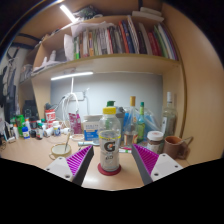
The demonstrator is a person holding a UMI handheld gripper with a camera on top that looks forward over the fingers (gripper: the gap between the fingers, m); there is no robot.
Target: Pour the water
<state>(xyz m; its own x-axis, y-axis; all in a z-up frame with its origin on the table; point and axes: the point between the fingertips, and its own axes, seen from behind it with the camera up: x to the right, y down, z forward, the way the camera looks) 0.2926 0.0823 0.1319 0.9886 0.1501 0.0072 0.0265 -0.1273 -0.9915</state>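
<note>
Gripper view showed the gripper [111,163] spread open around the Gatorade bottle [110,140] standing between its fingers on the cluttered desk [40,152], not yet gripped, so an off-centre squeeze could probably tip it into neighbouring bottles [131,122].

Bare desk [30,153] left of the fingers [80,163], passable there. Straight ahead blocked by a bottle [110,143] standing between the spread fingers with gaps either side. Behind it crowded: more bottles [132,122], a jar [155,140], perhaps a cup [174,146] to the right. Overhead limited by a bookshelf [110,64].
</note>
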